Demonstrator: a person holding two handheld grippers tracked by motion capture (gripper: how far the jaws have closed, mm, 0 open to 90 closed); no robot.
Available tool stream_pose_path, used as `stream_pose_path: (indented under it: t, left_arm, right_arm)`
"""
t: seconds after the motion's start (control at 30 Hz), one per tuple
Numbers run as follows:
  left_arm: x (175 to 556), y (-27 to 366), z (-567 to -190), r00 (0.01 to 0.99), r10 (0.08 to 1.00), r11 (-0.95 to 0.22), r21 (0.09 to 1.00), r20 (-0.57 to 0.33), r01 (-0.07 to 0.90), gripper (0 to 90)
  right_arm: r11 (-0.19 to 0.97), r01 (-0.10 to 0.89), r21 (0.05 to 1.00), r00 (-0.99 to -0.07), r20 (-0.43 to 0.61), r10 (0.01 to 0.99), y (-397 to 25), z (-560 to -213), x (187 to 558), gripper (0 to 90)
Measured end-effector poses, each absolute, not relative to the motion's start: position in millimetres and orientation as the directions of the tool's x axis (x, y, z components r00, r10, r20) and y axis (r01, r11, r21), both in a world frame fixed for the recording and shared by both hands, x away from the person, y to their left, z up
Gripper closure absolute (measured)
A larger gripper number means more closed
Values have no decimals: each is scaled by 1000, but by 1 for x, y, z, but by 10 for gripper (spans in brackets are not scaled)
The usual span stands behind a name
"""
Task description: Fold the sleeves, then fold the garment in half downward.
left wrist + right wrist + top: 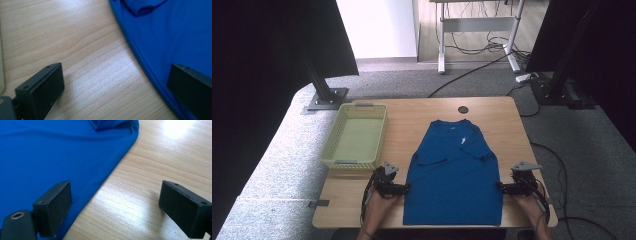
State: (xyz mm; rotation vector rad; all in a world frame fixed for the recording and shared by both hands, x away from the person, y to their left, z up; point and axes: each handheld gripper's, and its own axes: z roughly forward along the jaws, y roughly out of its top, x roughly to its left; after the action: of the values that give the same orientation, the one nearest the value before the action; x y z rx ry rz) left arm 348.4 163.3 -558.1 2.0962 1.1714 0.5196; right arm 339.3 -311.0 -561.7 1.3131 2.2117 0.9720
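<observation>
We hold our left gripper (pixel 404 188) and right gripper (pixel 501 186), jaws spread, straddling opposite side edges of the flat blue fabric T-shirt (pixel 454 175), ready to pinch and fold it.

Both claws held low, jaws spread wide.

The left claw (pixel 404 188) is held in the left hand (pixel 378 209), forearm entering from the bottom edge, jaws pointing inward to the right. The right claw (pixel 501 187) is held in the right hand (pixel 532 205), jaws pointing inward to the left. In each gripper view the two black jaws stand well apart, gripping nothing.
</observation>
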Motion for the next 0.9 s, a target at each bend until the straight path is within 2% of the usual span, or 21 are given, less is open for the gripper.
stream_pose_path:
  t: [0.67,0.9]
  left_arm:
    - [348,163,-558,518,855,-371,719,19,587,8]
    - [347,160,-550,523,852,-366,737,20,568,51]
  right_arm:
    - [312,596,740,-482,19,876,-314,-564,337,83]
    - [300,600,742,-482,36,875,-316,-562,338,98]
